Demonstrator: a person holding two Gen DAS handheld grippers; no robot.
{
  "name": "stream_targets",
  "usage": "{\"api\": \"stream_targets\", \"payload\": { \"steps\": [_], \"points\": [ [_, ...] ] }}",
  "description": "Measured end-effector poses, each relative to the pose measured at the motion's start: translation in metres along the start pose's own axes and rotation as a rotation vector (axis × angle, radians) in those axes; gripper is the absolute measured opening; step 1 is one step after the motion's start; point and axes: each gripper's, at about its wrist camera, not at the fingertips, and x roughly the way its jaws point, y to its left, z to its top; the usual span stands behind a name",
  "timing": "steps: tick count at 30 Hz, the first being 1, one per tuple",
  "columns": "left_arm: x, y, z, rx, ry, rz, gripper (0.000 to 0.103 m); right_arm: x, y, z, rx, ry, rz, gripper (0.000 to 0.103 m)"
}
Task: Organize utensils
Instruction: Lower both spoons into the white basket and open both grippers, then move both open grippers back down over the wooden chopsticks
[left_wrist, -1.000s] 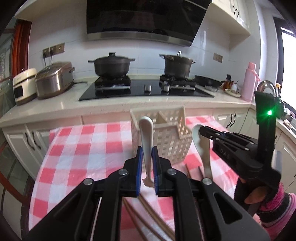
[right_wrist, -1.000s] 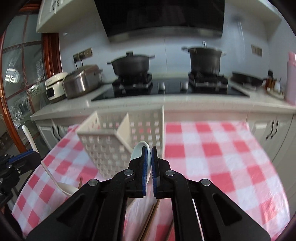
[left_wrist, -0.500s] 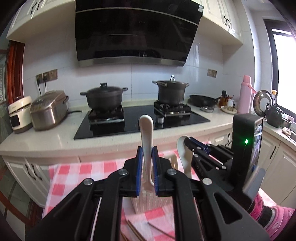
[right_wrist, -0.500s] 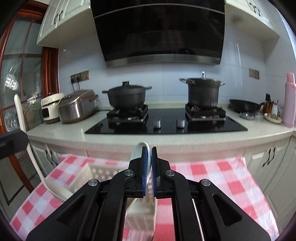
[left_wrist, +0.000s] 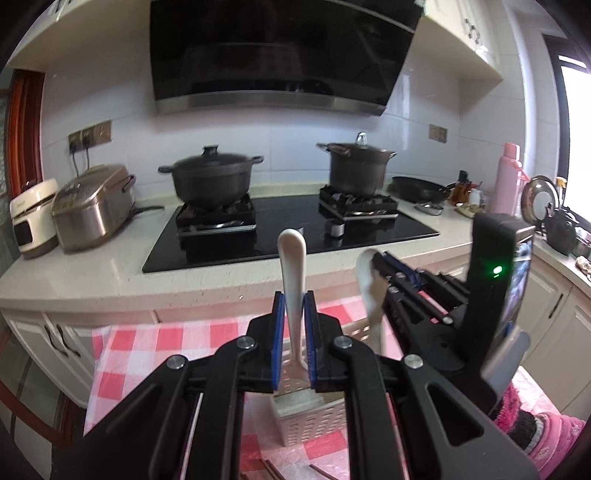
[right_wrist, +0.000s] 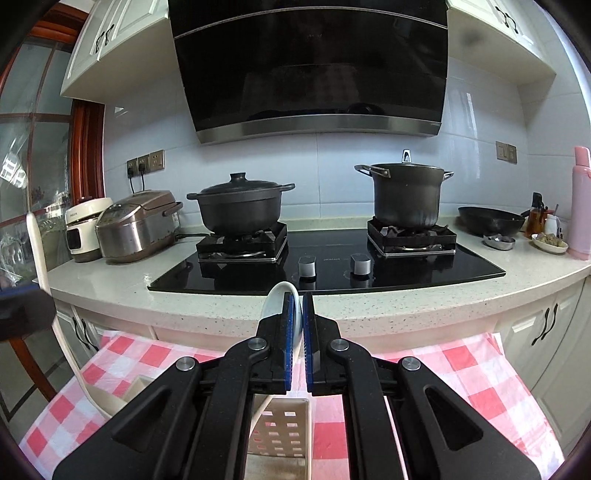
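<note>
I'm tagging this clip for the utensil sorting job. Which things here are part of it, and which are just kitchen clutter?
Part of the job:
- left gripper, shut on a white spoon
- right gripper, shut on another white spoon
- slotted basket on the checked cloth

Just there:
- two pots
- rice cooker
- frying pan
- pink flask

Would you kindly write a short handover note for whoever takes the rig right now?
Left gripper: shut on a white spoon, held upright by its handle.
Right gripper: shut on a second white spoon.
Both hang above the white basket on the checked cloth.
Done: both spoons picked up.
Left: lower the spoons into the basket; chopsticks lie on the cloth near it.
</note>
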Motion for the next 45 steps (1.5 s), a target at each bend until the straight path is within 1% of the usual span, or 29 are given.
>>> {"api": "stream_targets", "payload": {
  "steps": [2, 8, 10, 14, 15, 16, 18, 21, 23, 25, 26, 27, 28, 32, 33, 35, 37, 45],
  "points": [
    [0.01, 0.003, -0.007, 0.007, 0.001, 0.031, 0.01, 0.006, -0.001, -0.006, 0.005, 0.014, 0.001, 0.006],
    [0.043, 0.006, -0.027, -0.014, 0.027, 0.04, 0.011, 0.013, -0.003, -0.019, -0.002, 0.032, -0.004, 0.006],
    [0.05, 0.007, -0.031, -0.024, 0.041, 0.038, 0.011, 0.012, -0.004, -0.02, 0.0, 0.035, 0.003, 0.006],
    [0.054, 0.01, -0.039, -0.03, 0.043, 0.058, 0.012, 0.005, -0.003, -0.021, -0.006, 0.037, 0.018, 0.006],
    [0.052, 0.011, -0.04, -0.033, 0.043, 0.059, 0.015, 0.003, -0.002, -0.021, -0.011, 0.041, 0.023, 0.008],
    [0.052, 0.012, -0.041, -0.035, 0.044, 0.063, 0.024, 0.003, -0.001, -0.021, -0.015, 0.047, 0.026, 0.009],
    [0.049, 0.012, -0.043, -0.035, 0.039, 0.075, 0.033, 0.001, 0.0, -0.023, -0.021, 0.055, 0.022, 0.011],
    [0.04, 0.011, -0.045, -0.033, 0.035, 0.091, 0.034, -0.004, -0.001, -0.025, -0.015, 0.073, 0.025, 0.011],
    [0.031, 0.011, -0.047, -0.03, 0.027, 0.103, 0.04, -0.012, -0.001, -0.026, -0.016, 0.076, 0.028, 0.013],
    [0.019, 0.012, -0.05, -0.028, 0.016, 0.125, 0.048, -0.024, -0.001, -0.025, -0.018, 0.07, 0.037, 0.021],
    [0.014, 0.012, -0.052, -0.029, 0.013, 0.132, 0.051, -0.03, 0.0, -0.025, -0.02, 0.069, 0.045, 0.032],
    [0.008, 0.013, -0.055, -0.035, 0.01, 0.141, 0.055, -0.036, -0.001, -0.025, -0.02, 0.067, 0.052, 0.041],
    [0.003, 0.013, -0.057, -0.04, 0.009, 0.147, 0.057, -0.042, -0.001, -0.025, -0.02, 0.061, 0.054, 0.041],
    [-0.018, 0.013, -0.073, -0.063, 0.018, 0.162, 0.06, -0.073, -0.007, -0.026, -0.009, 0.045, 0.043, 0.041],
    [-0.023, 0.013, -0.077, -0.066, 0.019, 0.166, 0.063, -0.082, -0.011, -0.027, 0.002, 0.042, 0.041, 0.041],
    [-0.032, 0.013, -0.085, -0.072, 0.024, 0.177, 0.066, -0.097, -0.016, -0.031, 0.013, 0.043, 0.04, 0.041],
    [-0.043, 0.012, -0.097, -0.081, 0.034, 0.186, 0.073, -0.111, -0.021, -0.036, 0.017, 0.045, 0.036, 0.041],
    [-0.064, 0.02, -0.149, -0.129, 0.092, 0.227, 0.082, -0.158, -0.028, -0.077, 0.029, 0.131, 0.055, 0.041]
  ]
}}
